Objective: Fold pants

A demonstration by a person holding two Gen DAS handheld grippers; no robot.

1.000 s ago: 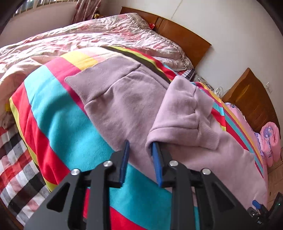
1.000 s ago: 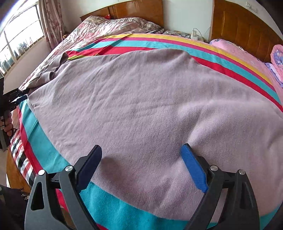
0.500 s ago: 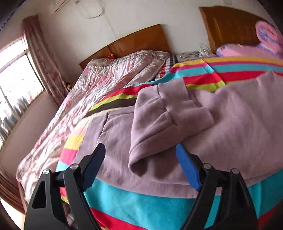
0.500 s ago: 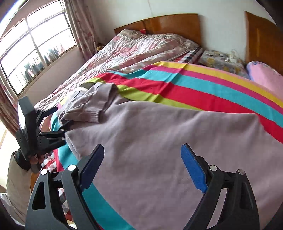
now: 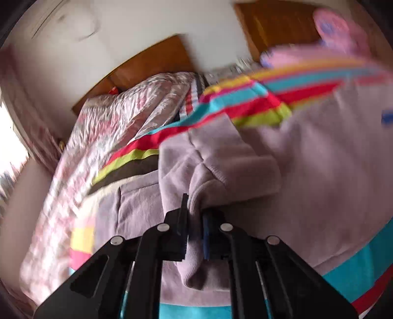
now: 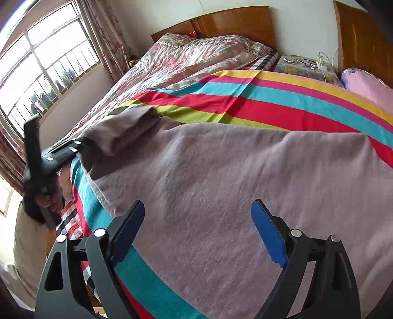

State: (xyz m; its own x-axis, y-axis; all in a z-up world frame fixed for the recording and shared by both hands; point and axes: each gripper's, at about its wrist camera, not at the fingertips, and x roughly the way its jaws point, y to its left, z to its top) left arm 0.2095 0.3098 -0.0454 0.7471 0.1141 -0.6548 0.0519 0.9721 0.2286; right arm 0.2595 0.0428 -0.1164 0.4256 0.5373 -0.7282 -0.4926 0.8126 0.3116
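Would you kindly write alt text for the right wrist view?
The open right gripper hovers over mauve pants spread on a striped blanket; at far left, the left gripper holds one end of them.

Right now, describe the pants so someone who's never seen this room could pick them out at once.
Find the bed with the wooden headboard, then the striped blanket across it. The pants are the plain mauve fleece garment spread on those stripes, one folded end pinched in the left hand-held gripper. Everything nearby is patterned or striped; they alone are one solid, dull purple.
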